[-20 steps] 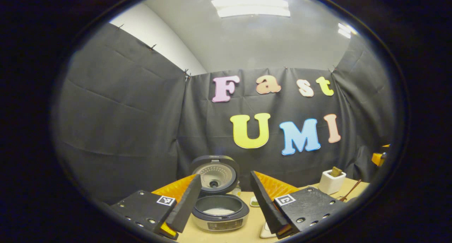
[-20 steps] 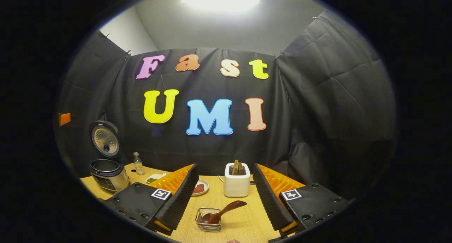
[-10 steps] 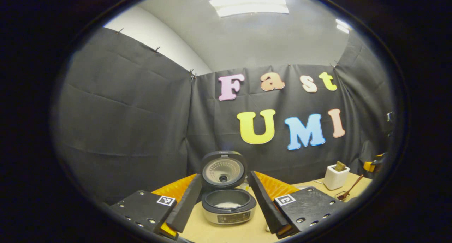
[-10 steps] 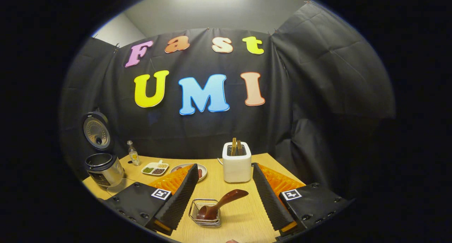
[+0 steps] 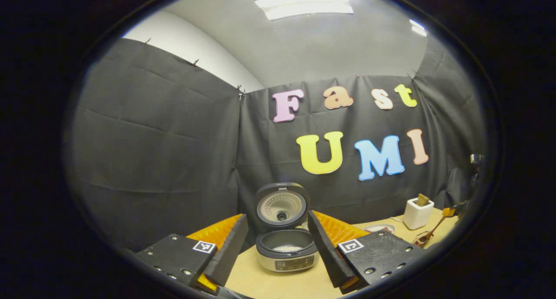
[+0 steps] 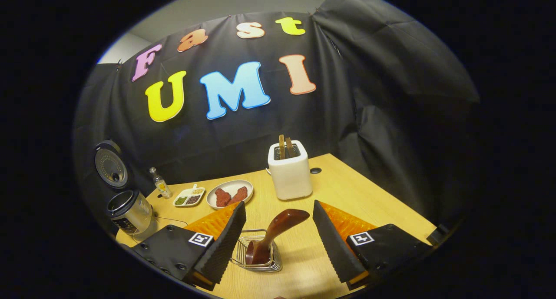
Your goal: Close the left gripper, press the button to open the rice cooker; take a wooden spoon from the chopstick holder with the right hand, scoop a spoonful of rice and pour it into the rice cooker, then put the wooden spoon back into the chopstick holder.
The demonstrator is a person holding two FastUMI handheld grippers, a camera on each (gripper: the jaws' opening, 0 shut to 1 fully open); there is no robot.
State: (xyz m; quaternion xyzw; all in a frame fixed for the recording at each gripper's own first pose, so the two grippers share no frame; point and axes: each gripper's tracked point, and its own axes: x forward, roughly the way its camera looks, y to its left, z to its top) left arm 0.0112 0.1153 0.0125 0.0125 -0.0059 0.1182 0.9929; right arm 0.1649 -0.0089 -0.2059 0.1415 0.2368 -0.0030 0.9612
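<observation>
The rice cooker (image 5: 286, 249) stands on the table with its lid (image 5: 282, 204) raised and a little white rice in the pot. My left gripper (image 5: 276, 216) is open, level with the cooker and short of it. The cooker (image 6: 128, 210) also sits at the far left of the right gripper view. A wire chopstick holder (image 6: 257, 257) holds a dark wooden spoon (image 6: 278, 229), bowl down, handle leaning up to the right. My right gripper (image 6: 278, 204) is open above the holder, and the spoon's handle rises between its fingers without touching them.
A white toaster (image 6: 289, 171) with bread stands behind the holder. A plate of red pieces (image 6: 230, 195), a divided dish (image 6: 187, 198) and a small bottle (image 6: 160, 187) lie between toaster and cooker. A clear container (image 6: 145, 233) sits by the cooker. The wooden table (image 6: 369, 199) ends at right.
The left gripper has drawn back and swung left, so the cooker looks smaller and farther right. The right gripper has tilted down and closed in on the holder; the spoon handle now stands between its fingers.
</observation>
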